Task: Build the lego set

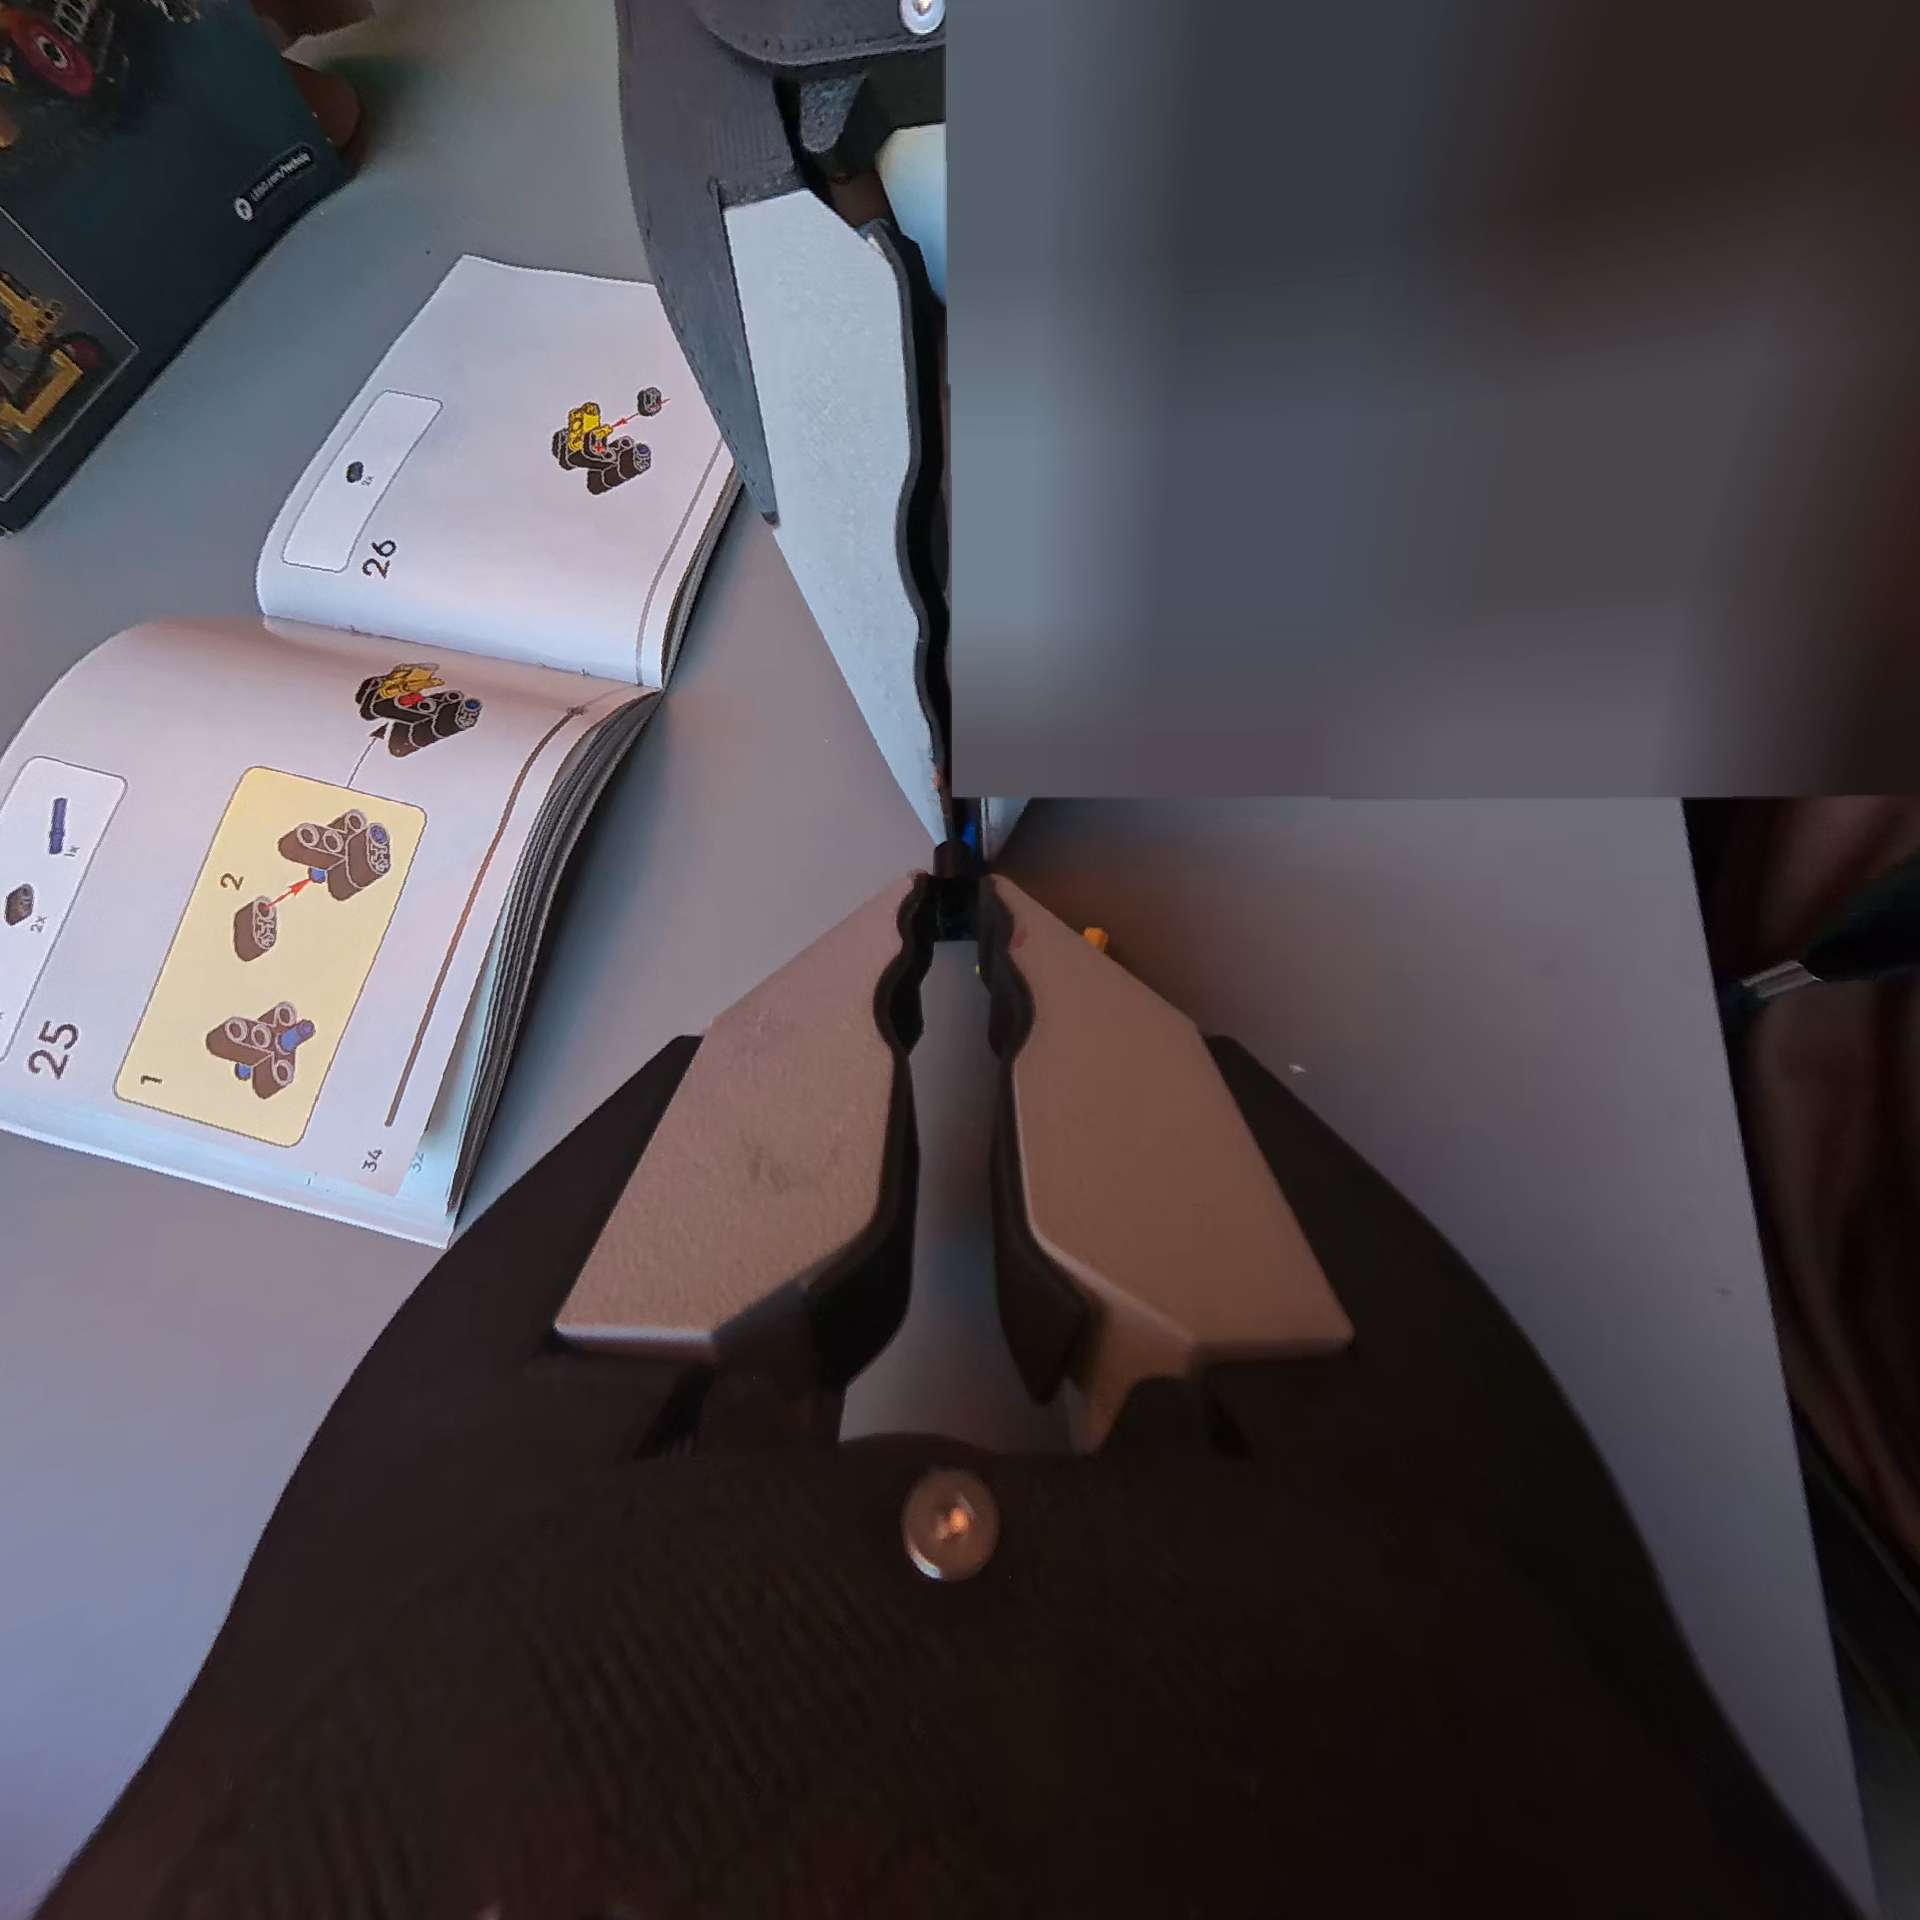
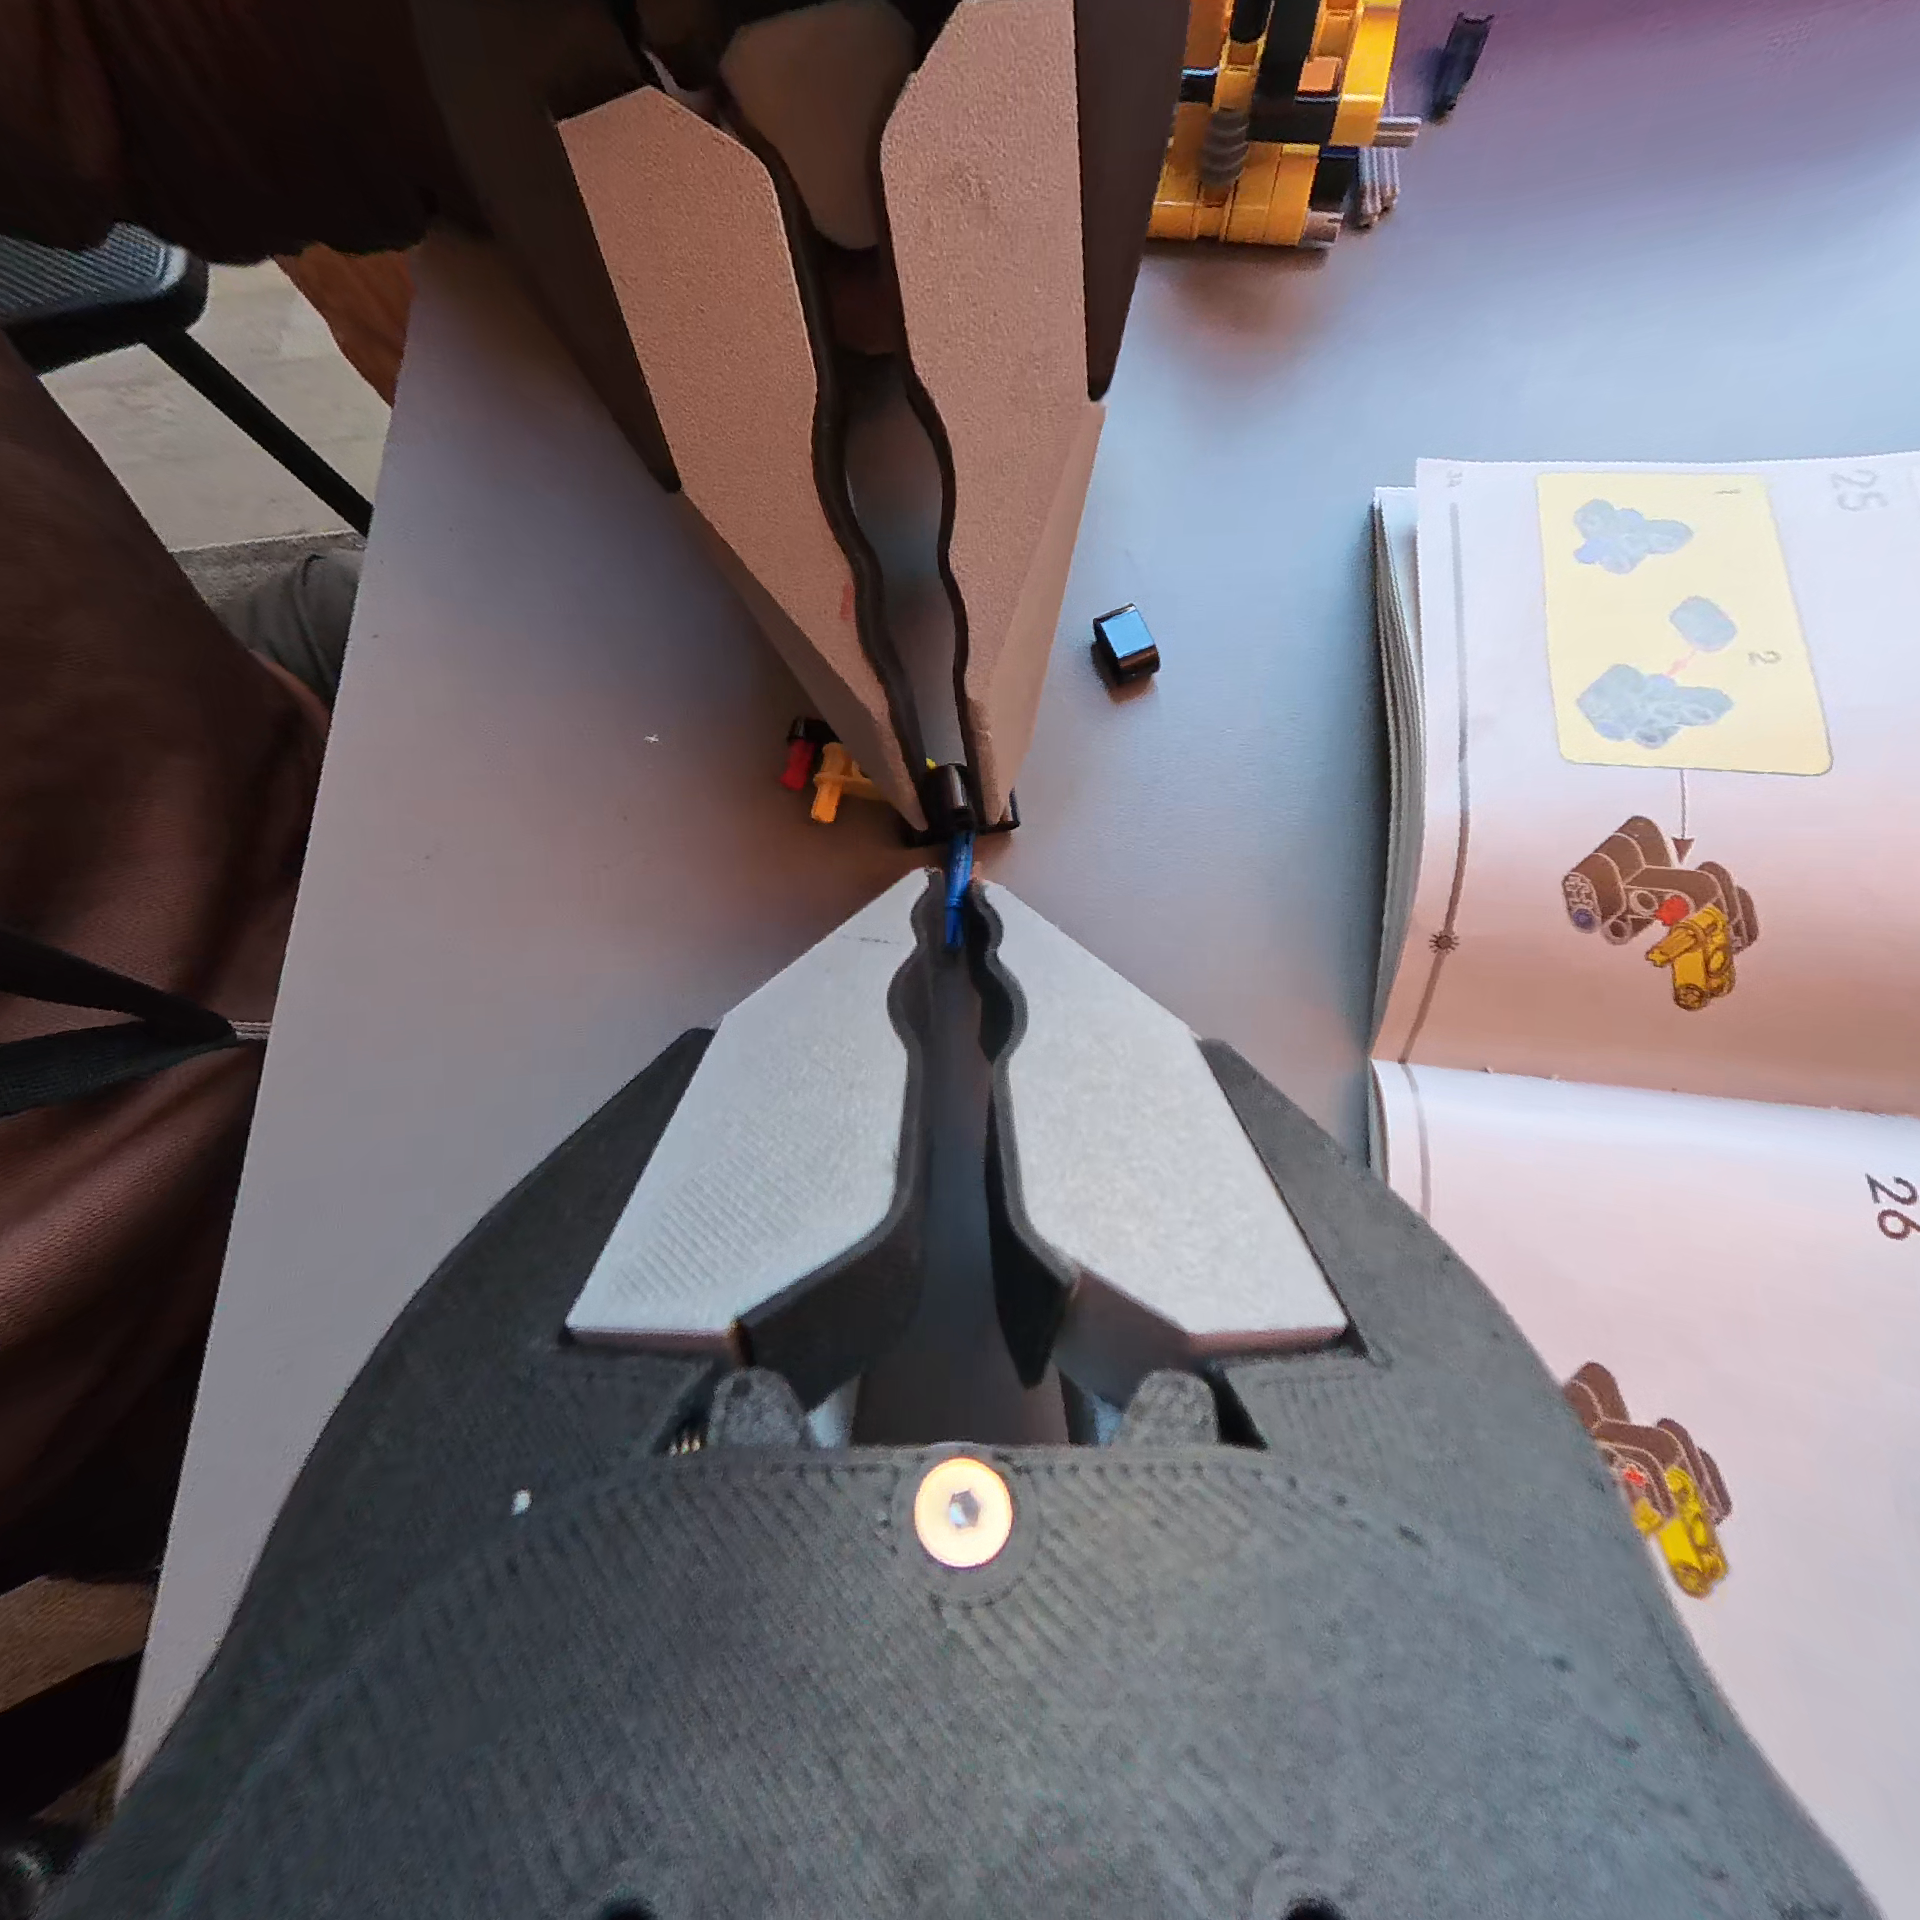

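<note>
My right gripper (image 2: 954, 894) is nearly closed, pinching a blue pin (image 2: 956, 883) at its tips, and the pin points to 12 o'clock into a small black piece (image 2: 951, 790). My left gripper (image 1: 951, 894) comes in opposite, tip to tip, closed on that black piece. On the grey table (image 2: 582, 623), a loose black block (image 2: 1125, 644) lies at 1 o'clock, red and yellow bits (image 2: 821, 769) at 11, and the open booklet (image 2: 1662, 831) at 3.
</note>
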### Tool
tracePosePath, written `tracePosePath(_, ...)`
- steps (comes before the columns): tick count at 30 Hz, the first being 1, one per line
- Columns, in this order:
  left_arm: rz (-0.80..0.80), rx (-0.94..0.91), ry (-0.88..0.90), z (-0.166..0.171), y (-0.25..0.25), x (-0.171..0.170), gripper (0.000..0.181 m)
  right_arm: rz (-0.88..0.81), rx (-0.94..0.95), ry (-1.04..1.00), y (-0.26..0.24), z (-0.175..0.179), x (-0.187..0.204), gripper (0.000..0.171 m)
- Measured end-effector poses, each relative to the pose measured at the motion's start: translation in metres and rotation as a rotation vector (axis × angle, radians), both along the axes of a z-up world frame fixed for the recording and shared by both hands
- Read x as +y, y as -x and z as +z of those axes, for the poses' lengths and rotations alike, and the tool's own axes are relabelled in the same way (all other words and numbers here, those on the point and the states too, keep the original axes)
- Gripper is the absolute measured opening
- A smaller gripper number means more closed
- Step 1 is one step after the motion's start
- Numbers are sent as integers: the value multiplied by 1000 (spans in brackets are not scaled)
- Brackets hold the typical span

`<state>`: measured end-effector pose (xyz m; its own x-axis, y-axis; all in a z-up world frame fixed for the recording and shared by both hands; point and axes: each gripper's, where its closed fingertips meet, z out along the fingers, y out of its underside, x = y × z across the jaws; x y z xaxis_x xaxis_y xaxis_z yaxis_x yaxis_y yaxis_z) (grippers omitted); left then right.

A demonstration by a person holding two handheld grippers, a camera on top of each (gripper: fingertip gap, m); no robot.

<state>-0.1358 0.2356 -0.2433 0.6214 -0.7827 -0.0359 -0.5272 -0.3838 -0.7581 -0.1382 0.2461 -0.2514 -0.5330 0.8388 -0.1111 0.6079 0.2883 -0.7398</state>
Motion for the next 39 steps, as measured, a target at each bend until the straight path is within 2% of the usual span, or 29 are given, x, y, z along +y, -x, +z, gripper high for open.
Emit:
tracePosePath(5,12,3,2,0,1,1,5,-2,1,24,-3,2,3,1)
tracePosePath(8,50,12,-12,1,5,5,17,-8,4,31,-4,3,5,1)
tracePosePath(13,67,-1,-10,3,8,6,23,-17,10,24,-4,3,8,1)
tracePosePath(23,35,-141,5,21,-1,7,11,-22,12,15,-6,3,11,1)
tracePosePath(25,22,-109,21,15,-2,6,3,-21,12,11,-7,2,11,1)
tracePosePath(35,66,-99,64,9,20,2,5,-26,13,9,-7,2,13,1)
tracePosePath(39,91,-25,70,0,32,-1,5,-31,15,13,-7,3,15,1)
